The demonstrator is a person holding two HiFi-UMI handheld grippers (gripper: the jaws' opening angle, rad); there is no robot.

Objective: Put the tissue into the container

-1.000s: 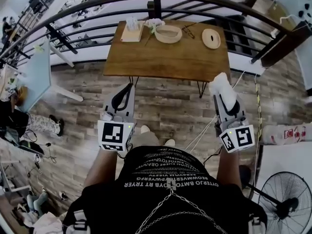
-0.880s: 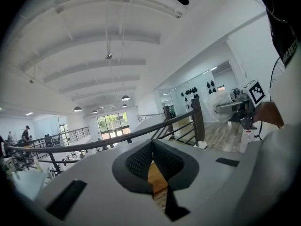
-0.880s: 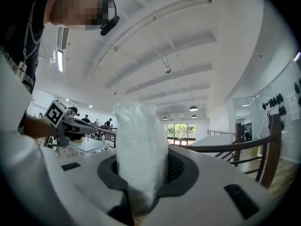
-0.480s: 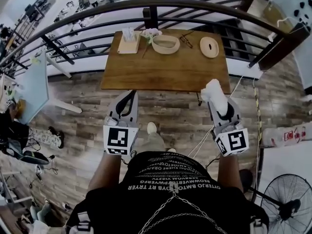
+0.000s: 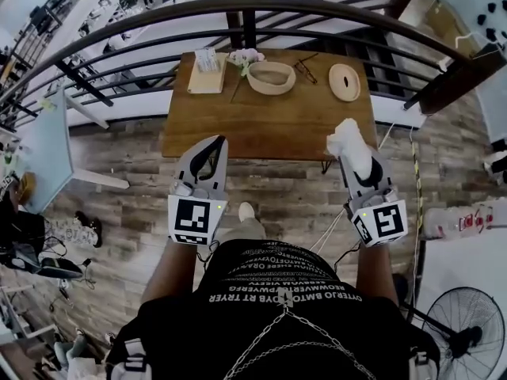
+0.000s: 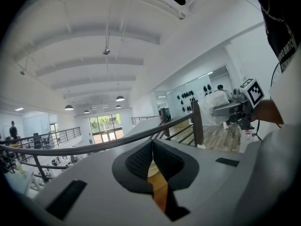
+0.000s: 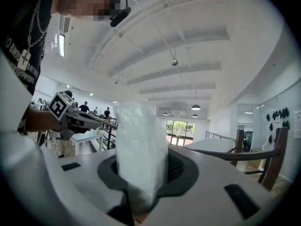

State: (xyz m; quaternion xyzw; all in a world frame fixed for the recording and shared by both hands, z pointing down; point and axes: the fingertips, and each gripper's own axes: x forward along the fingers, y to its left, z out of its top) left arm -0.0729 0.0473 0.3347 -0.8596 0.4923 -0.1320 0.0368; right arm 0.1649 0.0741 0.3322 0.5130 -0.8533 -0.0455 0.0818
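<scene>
Tissue (image 5: 345,135) gripped in the right gripper (image 5: 352,153) at the wooden table's (image 5: 269,117) near-right corner.
Left gripper (image 5: 214,143) hovers at the table's near-left edge, jaws pressed together and empty; the container (image 5: 271,77) sits at the table's far side; the right jaws are partly closed, pinching the white tissue.

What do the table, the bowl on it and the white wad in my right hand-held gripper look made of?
Table: wood, brown streaked grain, dull sheen. Bowl: probably pale wood or bamboo, matte tan; too small to be sure. Wad: tissue paper, soft crumpled folds, matte white.
</scene>
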